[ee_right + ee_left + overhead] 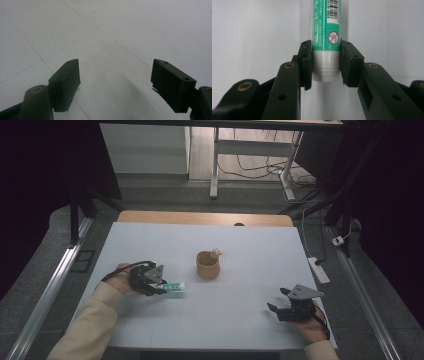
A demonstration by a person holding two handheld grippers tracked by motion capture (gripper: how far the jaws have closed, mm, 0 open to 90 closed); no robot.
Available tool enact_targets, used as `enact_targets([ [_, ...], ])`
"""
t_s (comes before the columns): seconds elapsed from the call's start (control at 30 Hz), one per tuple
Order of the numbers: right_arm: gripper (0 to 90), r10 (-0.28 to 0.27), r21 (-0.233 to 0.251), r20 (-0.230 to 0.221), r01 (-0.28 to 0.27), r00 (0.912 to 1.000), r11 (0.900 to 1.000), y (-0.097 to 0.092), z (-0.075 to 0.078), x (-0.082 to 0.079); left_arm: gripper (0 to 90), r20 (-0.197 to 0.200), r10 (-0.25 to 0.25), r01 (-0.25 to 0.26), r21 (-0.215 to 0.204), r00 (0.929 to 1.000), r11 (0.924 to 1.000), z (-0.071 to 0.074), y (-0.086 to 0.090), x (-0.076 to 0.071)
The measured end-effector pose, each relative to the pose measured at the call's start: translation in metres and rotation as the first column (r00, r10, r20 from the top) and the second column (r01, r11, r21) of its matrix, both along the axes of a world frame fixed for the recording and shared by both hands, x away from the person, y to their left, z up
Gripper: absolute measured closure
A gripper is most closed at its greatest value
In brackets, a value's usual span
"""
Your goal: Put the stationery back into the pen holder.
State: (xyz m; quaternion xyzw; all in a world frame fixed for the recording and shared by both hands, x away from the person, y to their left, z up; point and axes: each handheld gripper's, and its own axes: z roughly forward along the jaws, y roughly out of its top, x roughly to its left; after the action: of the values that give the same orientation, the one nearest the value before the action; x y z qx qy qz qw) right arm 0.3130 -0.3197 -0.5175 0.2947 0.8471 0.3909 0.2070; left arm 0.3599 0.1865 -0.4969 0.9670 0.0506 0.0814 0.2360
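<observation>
A green and white tube (175, 286) lies on the white table, pointing right. My left gripper (161, 289) is shut on its white cap end; in the left gripper view the tube (326, 37) runs straight up between the two black pads, which press on the cap. A tan wooden cup (207, 265) with a small rounded thing at its rim stands near the table's middle, beyond and to the right of the tube. My right gripper (278, 300) rests low at the front right, open, with bare table between its jaws (115, 82).
The white sheet (250, 320) covers the table, and a wooden strip shows along its far edge. A power strip (319, 269) lies off the right side. Metal rails flank the table, and desk legs and cables stand on the floor beyond.
</observation>
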Motion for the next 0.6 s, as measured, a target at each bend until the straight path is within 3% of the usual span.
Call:
enact_targets([
  [0.17, 22.9, -0.002, 0.003, 0.007, 0.002, 1.0, 1.0, 0.0, 0.001, 0.0, 64.5, -0.044, 0.033, -0.036, -0.064, 0.9985, 0.9973, 0.004, 0.001, 0.0],
  [0.37, 23.0, 0.0, 0.004, 0.014, 0.0, 0.9999, 1.0, 0.001, 0.002, -0.001, 64.6, -0.071, 0.072, -0.079, -0.106, 0.9948, 0.9912, 0.009, -0.002, 0.001],
  [0.6, 23.0, 0.001, 0.016, 0.017, -0.001, 0.9999, 0.9999, 0.002, 0.003, -0.002, 64.5, -0.105, 0.137, -0.151, -0.136, 0.985, 0.9791, 0.014, -0.009, 0.002],
])
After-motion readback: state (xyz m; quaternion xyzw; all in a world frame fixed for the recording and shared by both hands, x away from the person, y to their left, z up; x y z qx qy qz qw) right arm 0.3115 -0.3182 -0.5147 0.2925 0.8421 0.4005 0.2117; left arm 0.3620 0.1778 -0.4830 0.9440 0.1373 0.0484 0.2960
